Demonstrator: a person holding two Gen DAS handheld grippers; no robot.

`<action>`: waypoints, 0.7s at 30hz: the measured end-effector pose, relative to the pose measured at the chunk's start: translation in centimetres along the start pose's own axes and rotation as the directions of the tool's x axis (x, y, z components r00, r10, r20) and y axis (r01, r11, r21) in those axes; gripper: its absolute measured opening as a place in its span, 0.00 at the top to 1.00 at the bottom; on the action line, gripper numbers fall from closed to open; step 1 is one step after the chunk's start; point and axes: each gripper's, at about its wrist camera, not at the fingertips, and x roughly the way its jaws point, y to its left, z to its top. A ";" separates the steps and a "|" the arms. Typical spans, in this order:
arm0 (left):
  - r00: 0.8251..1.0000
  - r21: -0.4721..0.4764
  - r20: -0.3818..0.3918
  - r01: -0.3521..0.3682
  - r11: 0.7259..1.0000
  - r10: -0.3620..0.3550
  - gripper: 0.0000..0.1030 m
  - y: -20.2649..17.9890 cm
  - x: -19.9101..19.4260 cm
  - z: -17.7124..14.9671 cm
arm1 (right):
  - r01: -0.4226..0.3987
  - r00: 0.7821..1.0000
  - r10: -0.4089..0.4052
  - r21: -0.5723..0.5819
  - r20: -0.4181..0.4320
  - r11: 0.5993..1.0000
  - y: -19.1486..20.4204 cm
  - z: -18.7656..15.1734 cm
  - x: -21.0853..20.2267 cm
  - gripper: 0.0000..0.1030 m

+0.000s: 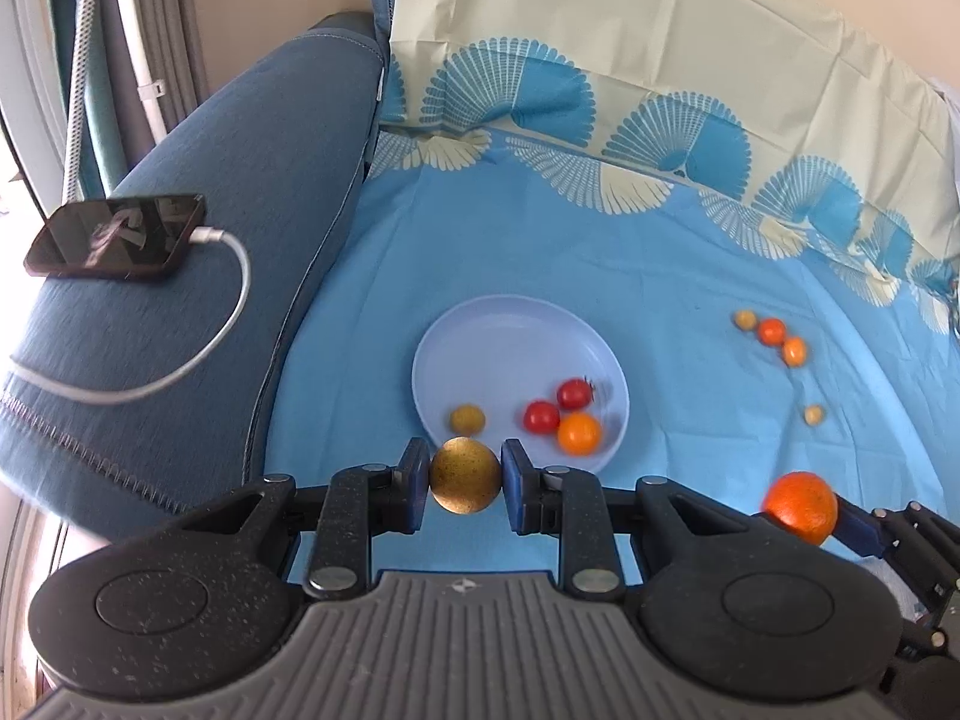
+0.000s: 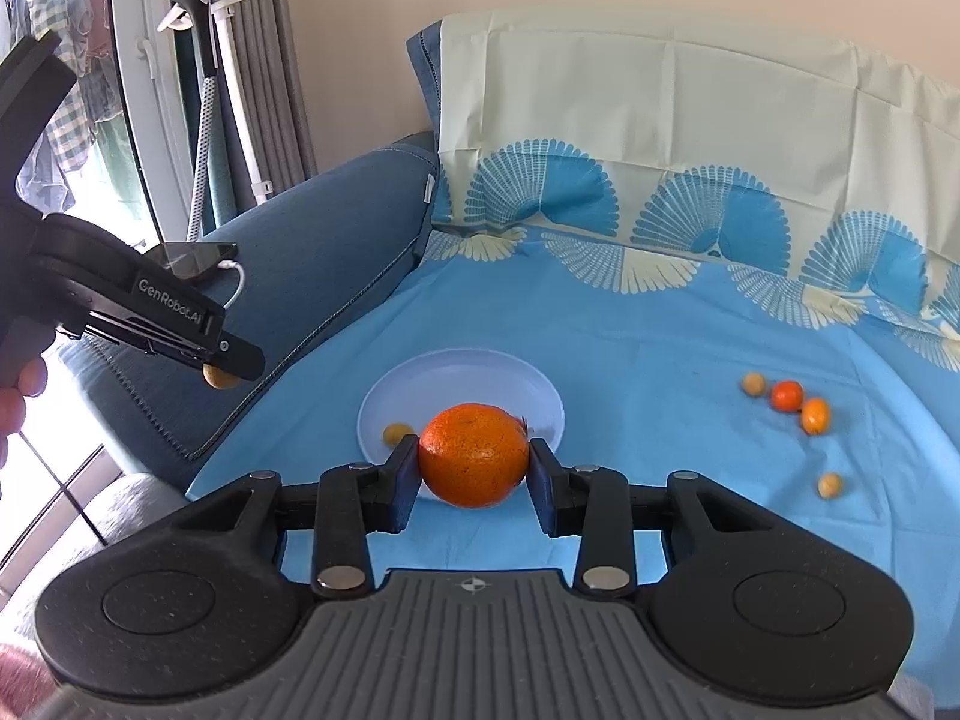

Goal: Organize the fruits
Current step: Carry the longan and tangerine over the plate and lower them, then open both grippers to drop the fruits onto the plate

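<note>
My left gripper [image 1: 465, 483] is shut on a round golden-brown fruit [image 1: 465, 483], held above the near rim of a pale blue plate [image 1: 480, 336]. The plate holds two red tomatoes [image 1: 542, 417], a small orange fruit [image 1: 579, 434] and a small yellow fruit [image 1: 467, 419]. My right gripper [image 2: 474, 463] is shut on a big orange [image 2: 474, 455], held in front of the plate [image 2: 510, 372]. The orange also shows in the left wrist view [image 1: 801, 507]. The left gripper with its fruit [image 2: 221, 378] shows at the left in the right wrist view.
Several small fruits lie loose on the blue sheet to the right: a yellow one [image 1: 745, 318], orange ones [image 1: 771, 331] and another yellow one [image 1: 814, 414]. A phone [image 1: 117, 237] on a white cable rests on the blue sofa arm at the left. A pillow [image 1: 660, 30] stands behind.
</note>
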 end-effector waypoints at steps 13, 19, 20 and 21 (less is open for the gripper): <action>0.997 0.030 -0.080 -0.015 0.999 0.018 0.73 -1.6 12.0 5.2 | 0.001 0.996 -0.001 -0.005 -0.085 1.000 -1.4 2.4 12.3 0.62; 0.991 0.042 -0.126 -0.034 0.999 0.039 0.73 -1.5 17.0 6.0 | -0.002 0.990 -0.002 -0.024 -0.139 1.000 -1.6 2.5 17.5 0.62; 0.990 0.042 -0.132 -0.038 0.998 0.044 0.73 -1.5 17.7 6.0 | -0.002 0.989 -0.002 -0.030 -0.146 1.000 -1.5 2.5 18.2 0.62; 0.989 0.045 -0.140 -0.043 0.998 0.049 0.73 -1.4 18.3 6.0 | -0.004 0.988 -0.002 -0.037 -0.156 0.999 -1.4 2.4 18.9 0.62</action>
